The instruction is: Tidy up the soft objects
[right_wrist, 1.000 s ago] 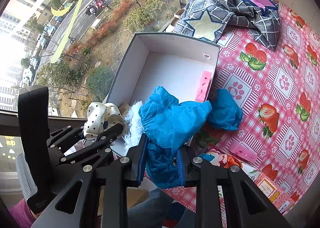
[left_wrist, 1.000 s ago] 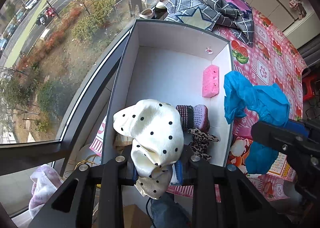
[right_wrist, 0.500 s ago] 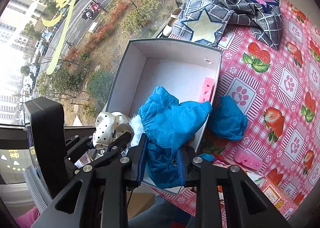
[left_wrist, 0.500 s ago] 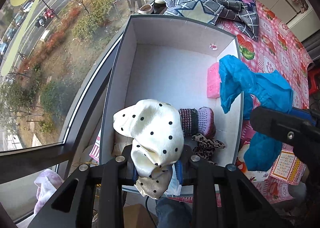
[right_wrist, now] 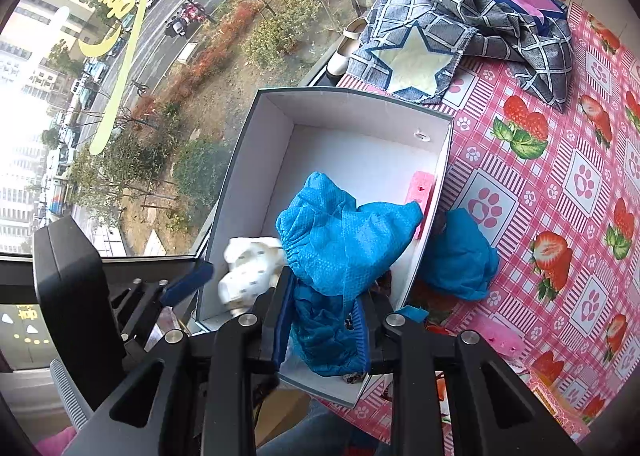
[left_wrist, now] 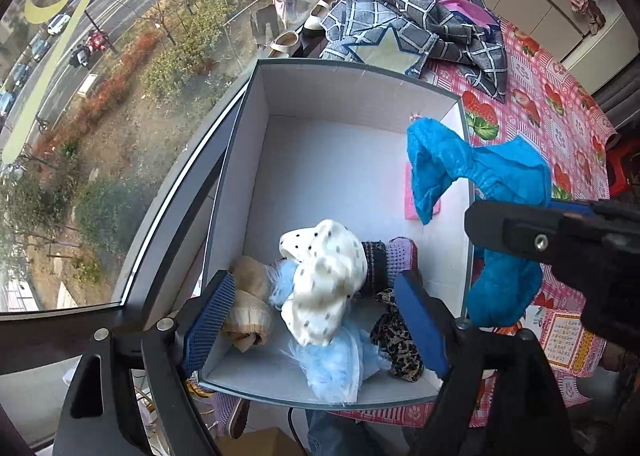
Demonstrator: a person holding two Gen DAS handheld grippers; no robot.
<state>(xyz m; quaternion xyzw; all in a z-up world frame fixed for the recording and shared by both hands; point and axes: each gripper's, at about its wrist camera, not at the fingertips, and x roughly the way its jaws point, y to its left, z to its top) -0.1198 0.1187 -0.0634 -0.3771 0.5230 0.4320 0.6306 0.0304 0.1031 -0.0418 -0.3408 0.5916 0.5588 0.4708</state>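
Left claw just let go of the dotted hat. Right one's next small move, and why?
Probably open the right claw and drop the blue shoe cover. It is shut on the cover, which already hangs over the box interior, above the pile at the near end. The left claw is open, with the polka-dot hat released between its fingers.

My two grippers over the white box (left_wrist: 352, 96)

My left gripper (left_wrist: 316, 320) hangs above the box's near end, fingers spread wide and holding nothing. My right gripper (right_wrist: 324, 330), over the box's near right corner, is clamped on the blue shoe cover (right_wrist: 340, 252).
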